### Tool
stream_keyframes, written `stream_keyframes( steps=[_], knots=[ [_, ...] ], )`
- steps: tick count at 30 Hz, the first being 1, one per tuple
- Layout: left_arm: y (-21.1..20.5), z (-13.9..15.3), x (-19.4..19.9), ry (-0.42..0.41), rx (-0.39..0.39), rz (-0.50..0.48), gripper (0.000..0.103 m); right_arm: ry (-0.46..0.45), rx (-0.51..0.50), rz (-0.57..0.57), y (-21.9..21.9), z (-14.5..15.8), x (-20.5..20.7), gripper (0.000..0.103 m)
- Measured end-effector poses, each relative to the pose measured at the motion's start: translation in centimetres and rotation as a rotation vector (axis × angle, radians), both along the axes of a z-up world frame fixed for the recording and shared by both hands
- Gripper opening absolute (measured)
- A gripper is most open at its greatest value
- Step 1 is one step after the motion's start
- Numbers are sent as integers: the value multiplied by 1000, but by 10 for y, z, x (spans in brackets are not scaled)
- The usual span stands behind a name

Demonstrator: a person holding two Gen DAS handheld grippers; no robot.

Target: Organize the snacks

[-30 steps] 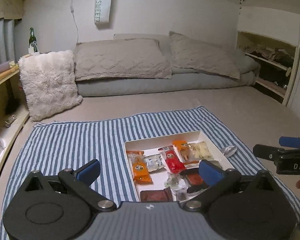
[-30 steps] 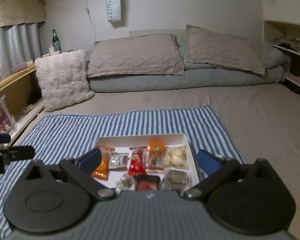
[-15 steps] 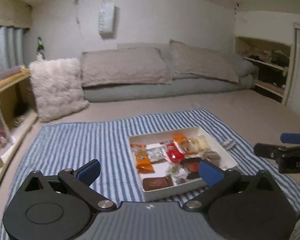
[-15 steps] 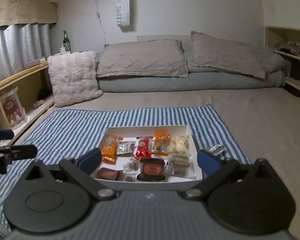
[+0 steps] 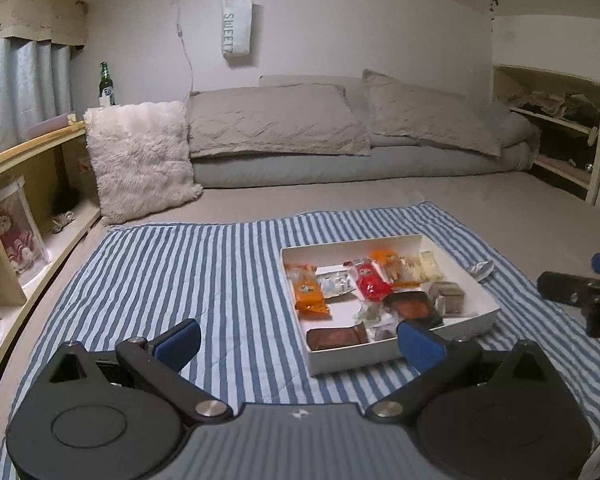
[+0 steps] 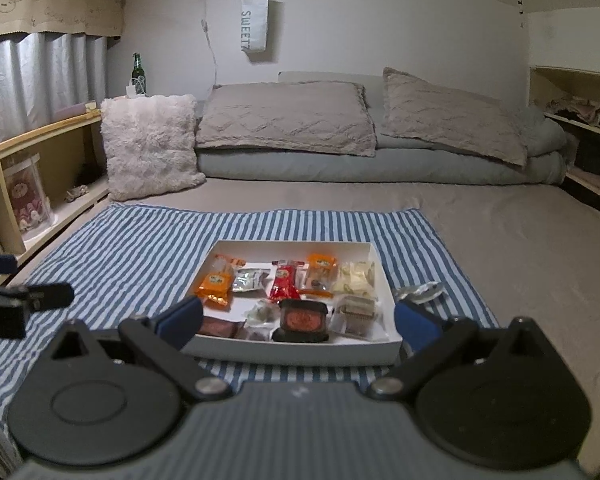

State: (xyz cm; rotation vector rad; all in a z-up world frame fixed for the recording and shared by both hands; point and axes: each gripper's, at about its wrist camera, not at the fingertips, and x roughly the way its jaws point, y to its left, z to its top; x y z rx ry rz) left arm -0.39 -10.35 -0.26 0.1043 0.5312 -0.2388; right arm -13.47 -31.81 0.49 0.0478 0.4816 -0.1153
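Comparing with half a second ago, we see the white box (image 6: pixel 296 350) sitting a little farther from both cameras and more fully in view, with its contents unchanged. We hold the left hand-held gripper (image 5: pixel 298 342) with its blue fingers spread wide and nothing between them, above the striped blanket (image 5: pixel 204 280) at the box's left side; the right hand-held gripper (image 6: pixel 298 320) is likewise spread wide and empty, its fingers framing the box's near edge. The box rests on the blanket, toward the blanket's right edge, on the bed (image 6: pixel 520 248). Inside, along the far wall, lie an orange packet (image 6: pixel 216 283) at the left corner, then a silver packet (image 6: pixel 249 279), a red packet (image 6: pixel 286 285), a second orange packet (image 6: pixel 320 268) and a pale yellow packet (image 6: pixel 356 280) at the right corner. Along the near wall we find a brown bar (image 5: pixel 336 337) at the left corner, small clear-wrapped sweets (image 6: pixel 262 312), a black tray with a red top (image 6: pixel 302 318) and a greyish wrapped block (image 6: pixel 356 312) at the right. One crumpled silver wrapper (image 6: pixel 420 292) lies outside, on the blanket just beside the box's right wall.
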Motion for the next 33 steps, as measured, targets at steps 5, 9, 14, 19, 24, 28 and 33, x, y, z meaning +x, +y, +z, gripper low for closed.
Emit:
stream_keyframes(
  steps=[5, 9, 14, 19, 24, 28, 33],
  knots=[
    [2, -2, -1, -8, 8, 17, 103, -7, -14, -6, 0, -3, 1, 102],
    [4, -3, 0, -4, -4, 20, 103, -3, -21, -14, 1, -6, 1, 102],
    [8, -1, 1, -12, -26, 32, 103, -1, -18, -20, -2, -7, 2, 102],
    [11, 0, 0, -10, -41, 25, 103, 4, -26, -16, 0, -8, 3, 102],
    [11, 0, -1, -4, -41, 27, 103, 1, -37, -8, 3, -8, 3, 102],
    [12, 0, 0, -1, -37, 32, 103, -3, -41, 2, 3, -8, 3, 102],
    [12, 0, 0, 0, -29, 39, 103, -6, -47, 15, 2, -8, 4, 102]
  ],
)
